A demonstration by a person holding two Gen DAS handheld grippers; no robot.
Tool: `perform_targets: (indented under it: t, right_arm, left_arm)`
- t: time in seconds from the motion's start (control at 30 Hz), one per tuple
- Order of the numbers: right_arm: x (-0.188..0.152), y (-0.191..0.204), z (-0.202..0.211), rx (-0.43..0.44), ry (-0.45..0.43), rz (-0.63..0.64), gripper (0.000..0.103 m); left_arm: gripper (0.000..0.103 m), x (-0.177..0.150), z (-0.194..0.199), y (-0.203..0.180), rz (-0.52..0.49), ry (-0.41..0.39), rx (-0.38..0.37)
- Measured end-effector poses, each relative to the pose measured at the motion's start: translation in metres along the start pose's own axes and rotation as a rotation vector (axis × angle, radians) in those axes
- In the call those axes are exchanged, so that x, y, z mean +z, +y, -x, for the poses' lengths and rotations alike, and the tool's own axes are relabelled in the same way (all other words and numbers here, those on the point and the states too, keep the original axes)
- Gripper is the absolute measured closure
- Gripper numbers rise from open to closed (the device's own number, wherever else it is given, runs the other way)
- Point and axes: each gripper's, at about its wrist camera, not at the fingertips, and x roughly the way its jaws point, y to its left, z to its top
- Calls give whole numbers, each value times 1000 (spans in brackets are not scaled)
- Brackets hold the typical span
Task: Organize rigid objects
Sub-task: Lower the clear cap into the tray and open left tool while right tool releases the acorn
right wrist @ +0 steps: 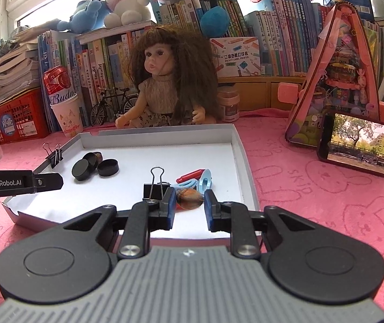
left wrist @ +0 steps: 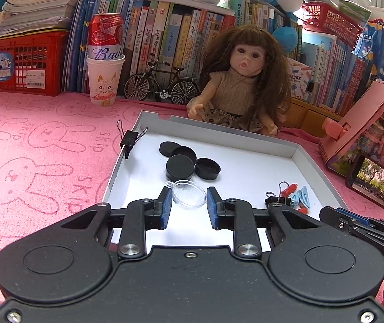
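Left wrist view: the left gripper (left wrist: 188, 206) hangs with jaws apart around a clear oval dish (left wrist: 189, 193) in the white tray (left wrist: 245, 132), pads not touching. Lower centre of the right wrist view, the right gripper (right wrist: 190, 206) stands unclenched beside a brown oval piece (right wrist: 189, 201), near a black binder clip (right wrist: 155, 189).

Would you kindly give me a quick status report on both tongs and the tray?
Left tongs open, nothing gripped, at clear oval case. Right tongs open, at brown piece. White tray holds black caps; nothing obstructing.

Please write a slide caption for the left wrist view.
Left hand-held gripper, jaws apart, approaches clear oval piece in white tray.
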Motion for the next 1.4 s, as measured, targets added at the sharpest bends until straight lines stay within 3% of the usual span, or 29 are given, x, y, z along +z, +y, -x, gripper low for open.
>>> perform_targets:
  t: [0.77,1.4]
  right_arm:
    - [4,-7,-29,-19,62,-45,75]
    - [7,-4,-43,-16,96,-37,75]
  left_arm:
    - [77,2,-30,3,27,54,38]
    - [77,4,-39,0,-7,62,49]
